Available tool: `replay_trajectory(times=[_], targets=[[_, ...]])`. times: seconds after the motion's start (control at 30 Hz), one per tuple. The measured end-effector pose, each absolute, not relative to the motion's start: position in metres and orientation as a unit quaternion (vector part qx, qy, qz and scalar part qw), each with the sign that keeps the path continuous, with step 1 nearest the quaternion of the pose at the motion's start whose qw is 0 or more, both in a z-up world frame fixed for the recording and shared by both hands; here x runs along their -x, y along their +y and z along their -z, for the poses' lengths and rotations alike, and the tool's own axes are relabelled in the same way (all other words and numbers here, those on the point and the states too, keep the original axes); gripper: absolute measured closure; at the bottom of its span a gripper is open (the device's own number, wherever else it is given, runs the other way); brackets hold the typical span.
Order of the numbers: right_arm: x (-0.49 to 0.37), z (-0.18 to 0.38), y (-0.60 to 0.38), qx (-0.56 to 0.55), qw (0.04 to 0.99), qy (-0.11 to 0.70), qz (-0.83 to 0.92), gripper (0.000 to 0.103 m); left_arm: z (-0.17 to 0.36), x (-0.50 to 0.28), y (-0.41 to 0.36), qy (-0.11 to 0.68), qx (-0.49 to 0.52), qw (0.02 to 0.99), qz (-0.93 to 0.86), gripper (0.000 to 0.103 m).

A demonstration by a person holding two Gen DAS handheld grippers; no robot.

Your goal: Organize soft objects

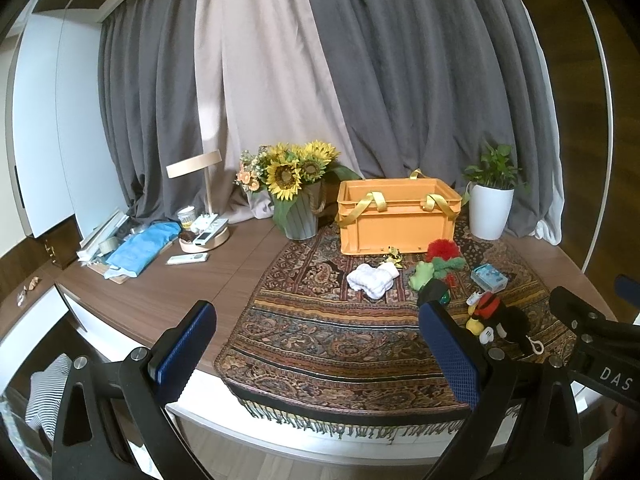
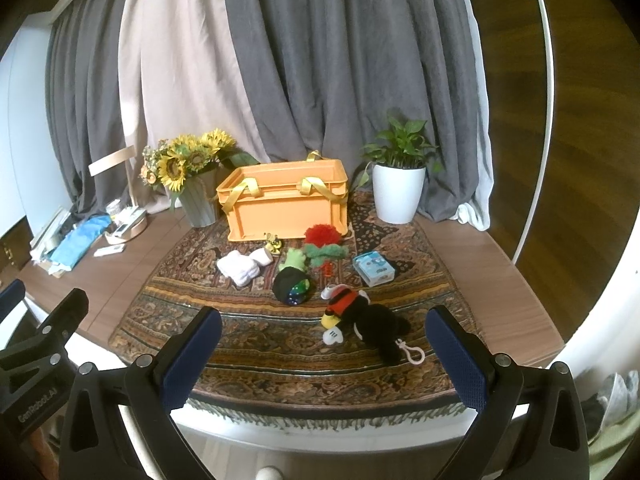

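Note:
An orange crate with yellow straps stands at the back of a patterned rug. In front of it lie a white cloth bundle, a green and red plush, a dark round plush, a blue tissue pack and a black mouse plush. My left gripper is open and empty before the rug's front edge. My right gripper is open and empty, just short of the mouse plush.
A sunflower vase stands left of the crate and a white potted plant right of it. A lamp, remotes and blue cloth clutter the table's left. Curtains hang behind.

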State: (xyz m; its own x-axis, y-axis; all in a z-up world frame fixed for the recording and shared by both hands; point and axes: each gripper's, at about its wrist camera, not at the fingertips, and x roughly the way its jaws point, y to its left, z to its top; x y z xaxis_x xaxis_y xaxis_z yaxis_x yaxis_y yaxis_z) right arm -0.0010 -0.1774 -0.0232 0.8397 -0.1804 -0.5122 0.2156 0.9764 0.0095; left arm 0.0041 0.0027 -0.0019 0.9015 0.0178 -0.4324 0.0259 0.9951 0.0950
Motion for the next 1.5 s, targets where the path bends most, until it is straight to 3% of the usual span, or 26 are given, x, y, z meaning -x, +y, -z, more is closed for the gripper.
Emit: replay_trajectory(times=[1.5], targets=[[-0.003,0.035,-0.185,-0.036,0.955,0.272,0.113,0.001,0.011,-0.016,-0.012,0.242,-0.060,0.968,0.036,0.000]])
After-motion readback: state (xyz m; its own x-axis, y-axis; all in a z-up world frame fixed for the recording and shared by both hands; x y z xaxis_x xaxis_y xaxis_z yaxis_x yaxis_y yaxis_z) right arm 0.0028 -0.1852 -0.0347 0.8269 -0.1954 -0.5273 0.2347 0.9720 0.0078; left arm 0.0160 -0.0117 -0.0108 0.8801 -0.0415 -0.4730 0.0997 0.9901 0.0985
